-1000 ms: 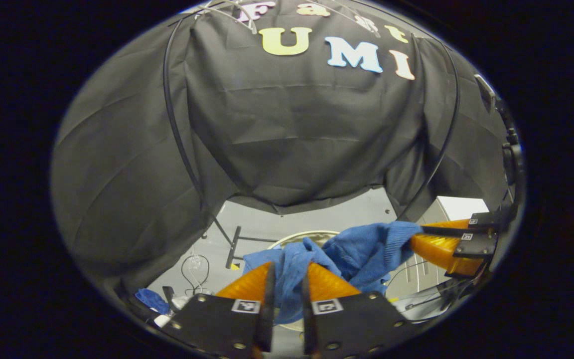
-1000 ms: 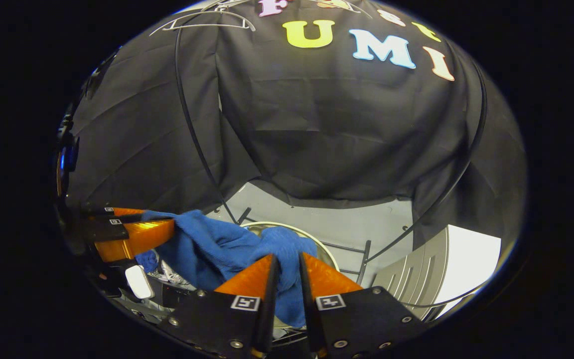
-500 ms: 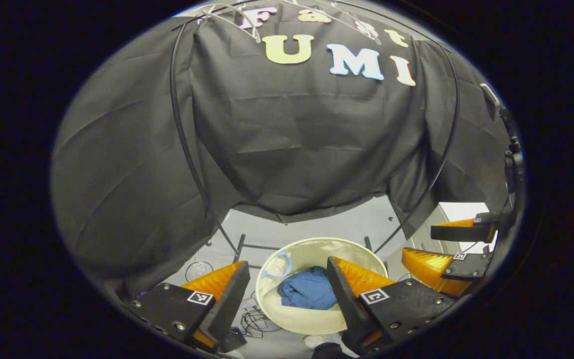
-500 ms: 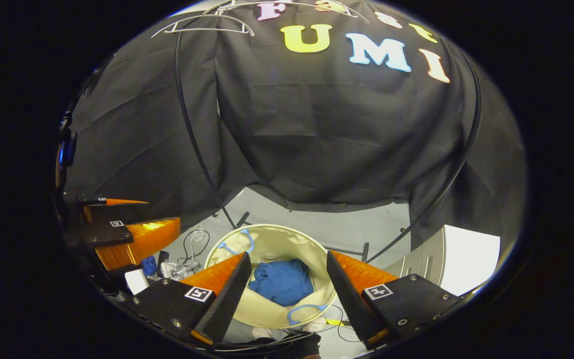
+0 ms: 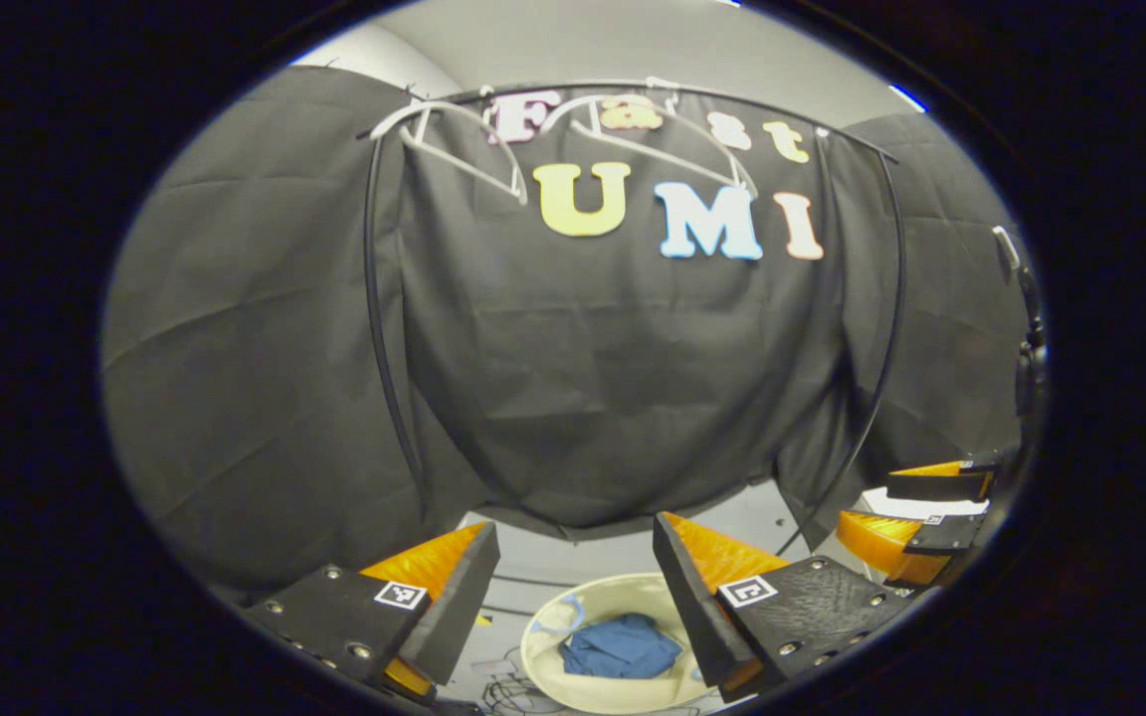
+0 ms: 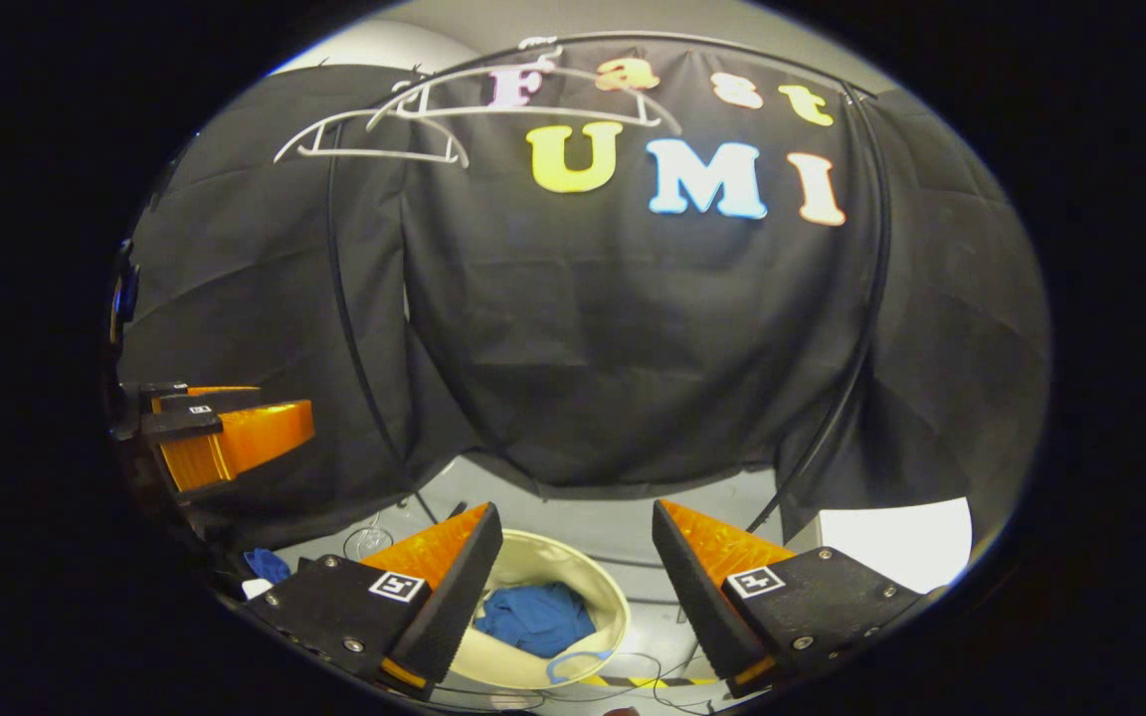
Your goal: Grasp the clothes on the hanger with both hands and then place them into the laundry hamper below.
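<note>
The blue garment (image 5: 621,646) lies in the laundry hamper (image 5: 545,651), both hangers (image 6: 374,139) bare, left tongs (image 5: 573,587) and right tongs (image 6: 578,577) spread empty: apparently done.

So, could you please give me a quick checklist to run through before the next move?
1. Blue garment inside the laundry hamper: ok.
2. Left gripper open and holding nothing: ok.
3. Right gripper open and holding nothing: ok.
4. Garment fully below the hamper's rim: cannot tell.
5. White hangers on the rail bare: ok.
6. Blue cloth on the floor, apart from the hamper, part of the job: cannot tell.
</note>
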